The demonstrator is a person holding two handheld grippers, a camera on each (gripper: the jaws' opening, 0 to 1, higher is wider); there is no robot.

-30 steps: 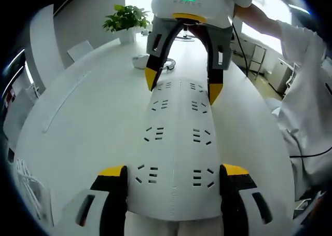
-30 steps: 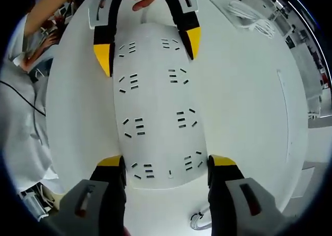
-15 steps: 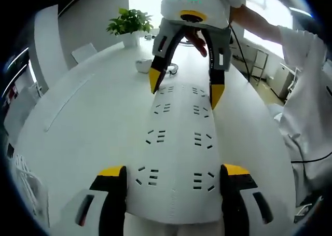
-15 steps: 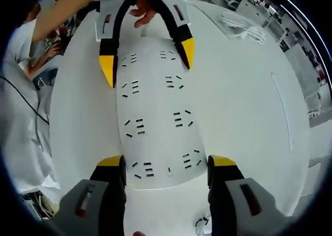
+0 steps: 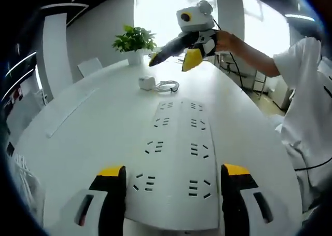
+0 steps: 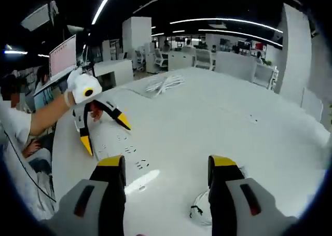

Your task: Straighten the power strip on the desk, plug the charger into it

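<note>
In the left gripper view, a long groove ran up the left part of the white desk. At lower centre the left gripper stood with its jaws wide, one yellow-tipped jaw on each side of the near end of the power strip, likely to keep that end steady; whether the tips touched its sides could not be told. The strip lay flat and ran straight up the middle of the frame, so the straightening looked done or nearly so. Beyond its far end, at upper centre, sat the charger with its coiled cable just beside it, apart from the strip and not yet plugged in. A potted plant stood behind them. At upper right the right gripper hung above the desk, holding nothing; how far its jaws were spread could not be judged from that angle.

In the right gripper view, the left gripper appeared at centre left, jaws spread over the end of the power strip. At the bottom the right gripper rose with wide, empty jaws, tilted up off the desk, and the cable lay at lower centre right between them. It seemed poised to fetch the charger next.
</note>
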